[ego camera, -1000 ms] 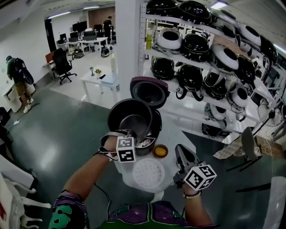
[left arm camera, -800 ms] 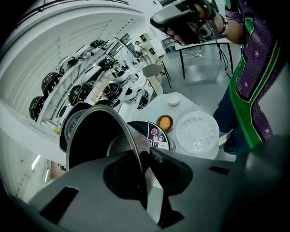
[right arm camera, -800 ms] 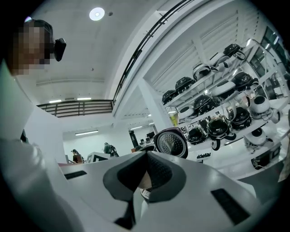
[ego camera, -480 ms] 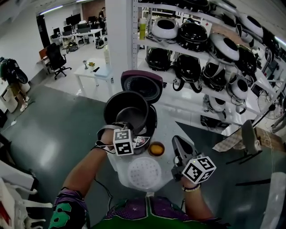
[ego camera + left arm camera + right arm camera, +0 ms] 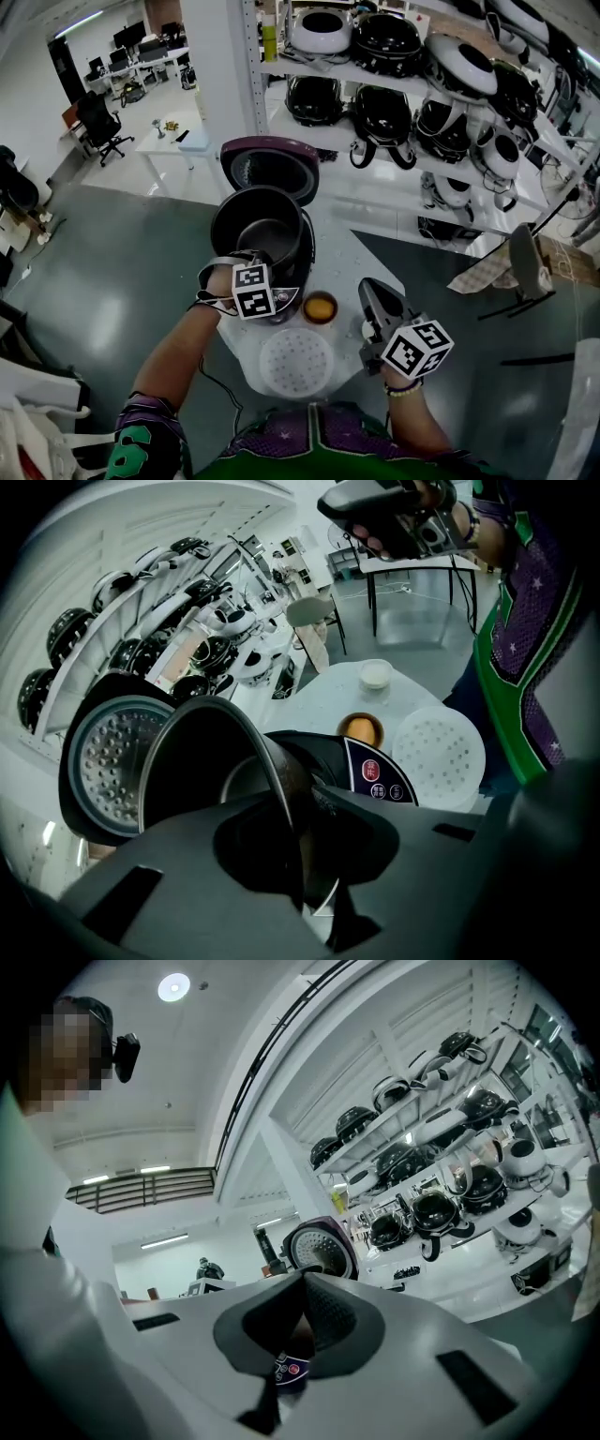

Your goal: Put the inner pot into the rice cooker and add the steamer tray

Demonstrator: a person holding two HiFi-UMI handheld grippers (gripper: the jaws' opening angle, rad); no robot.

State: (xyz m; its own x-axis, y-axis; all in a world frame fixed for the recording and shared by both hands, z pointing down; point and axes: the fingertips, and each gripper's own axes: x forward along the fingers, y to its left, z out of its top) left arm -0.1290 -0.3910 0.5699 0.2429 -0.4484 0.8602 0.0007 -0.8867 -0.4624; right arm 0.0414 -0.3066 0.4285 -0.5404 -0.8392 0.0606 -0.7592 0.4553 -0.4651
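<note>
A dark inner pot [image 5: 261,230] [image 5: 211,766] hangs tilted over the open black rice cooker [image 5: 305,258] [image 5: 375,766]. My left gripper [image 5: 269,274] [image 5: 300,822] is shut on the pot's near rim. The cooker's maroon lid [image 5: 272,169] [image 5: 112,752] [image 5: 322,1251] stands raised behind it. The white perforated steamer tray [image 5: 296,361] [image 5: 438,757] lies flat on the small white table [image 5: 352,267], in front of the cooker. To the tray's right my right gripper [image 5: 370,292] [image 5: 300,1330] is held off the table, shut and empty. It also shows in the left gripper view [image 5: 375,517].
A small bowl with orange contents [image 5: 320,307] [image 5: 359,728] sits between cooker and tray. A white cup [image 5: 375,674] stands further along the table. White shelves of several rice cookers [image 5: 412,103] rise behind. A folding chair [image 5: 525,272] stands at the right.
The left gripper has lowered the pot toward the cooker's opening. The right gripper has drifted along beside it, still shut. The scene sits lower and closer in the head view.
</note>
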